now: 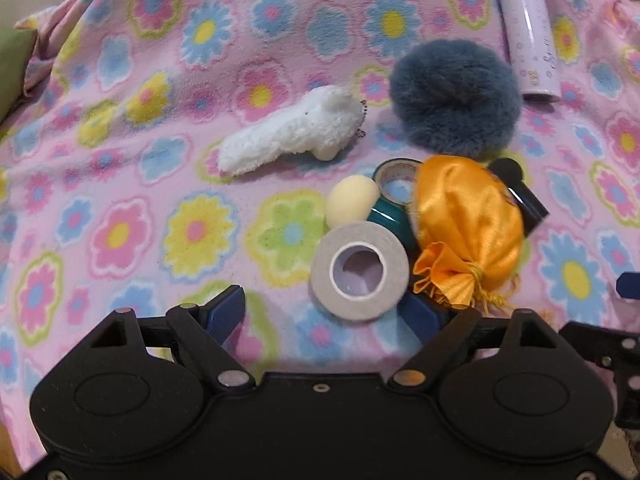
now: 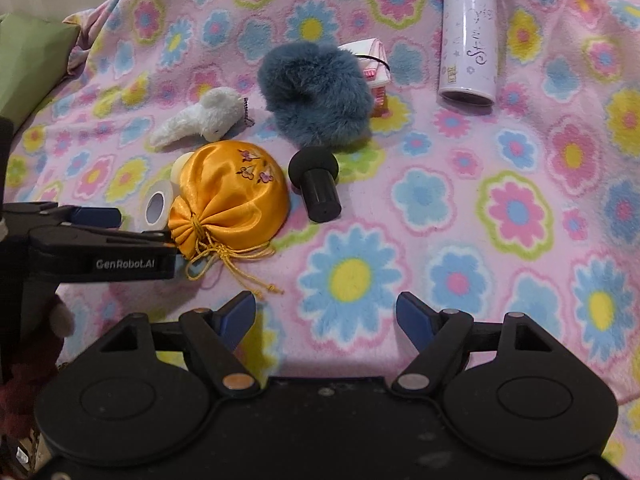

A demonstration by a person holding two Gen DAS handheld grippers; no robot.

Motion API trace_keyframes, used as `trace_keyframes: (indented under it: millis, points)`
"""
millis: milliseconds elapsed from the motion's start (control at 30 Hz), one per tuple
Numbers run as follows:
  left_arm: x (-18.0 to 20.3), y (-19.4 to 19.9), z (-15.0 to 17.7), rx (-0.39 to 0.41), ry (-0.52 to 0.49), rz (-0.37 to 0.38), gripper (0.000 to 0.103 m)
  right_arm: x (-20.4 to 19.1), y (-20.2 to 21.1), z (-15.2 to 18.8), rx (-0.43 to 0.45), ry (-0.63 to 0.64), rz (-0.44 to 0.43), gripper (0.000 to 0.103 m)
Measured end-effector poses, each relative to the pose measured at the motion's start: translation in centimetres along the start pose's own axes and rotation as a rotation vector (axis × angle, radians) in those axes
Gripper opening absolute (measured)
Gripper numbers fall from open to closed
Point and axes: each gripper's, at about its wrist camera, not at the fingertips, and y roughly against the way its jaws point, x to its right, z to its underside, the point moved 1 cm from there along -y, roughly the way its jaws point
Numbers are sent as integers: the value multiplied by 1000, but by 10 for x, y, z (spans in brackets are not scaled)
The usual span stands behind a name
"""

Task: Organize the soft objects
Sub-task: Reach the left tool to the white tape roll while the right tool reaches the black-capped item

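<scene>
Both tools are spread wide and empty, the left gripper low beside the orange satin pouch lying against the tape rolls on the blanket, apparently lining up a grab, needing to close on its gathered neck.

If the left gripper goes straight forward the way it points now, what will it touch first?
Most likely the grey tape roll, which lies just ahead of the open left gripper, toward its right finger. The orange satin pouch sits beside it; depth is unclear.
</scene>
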Motion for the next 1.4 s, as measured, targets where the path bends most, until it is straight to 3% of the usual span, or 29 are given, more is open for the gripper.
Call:
trace_keyframes:
  millis: [167,367,500,700,800,933,1100,1267,1400]
  points:
    - [-22,-9,-1,18,48,-78,86,-5,-8,-7,9,8,-1,77]
    - [-45,-20,-4,36,79,-51,101,-7,-17,-20,43,13,-15,77]
    - [-45,-20,7,116,55,-37,101,-12,-24,-32,70,34,1,77]
    - [-47,-20,6,127,57,-23,101,-12,-41,-49,85,60,30,77]
    - [-47,-20,7,126,58,-21,101,-8,-50,-54,89,60,46,72]
    - [-47,-20,7,124,60,-22,101,-5,-61,-58,94,51,29,47]
    - [-47,-21,7,119,59,-24,101,-6,-70,-55,158,84,7,36]
    - [-46,-22,5,119,56,-26,101,-13,-72,-46,210,153,14,34]
    - [-46,-25,3,123,54,-23,101,-4,-74,-46,226,112,-23,35]
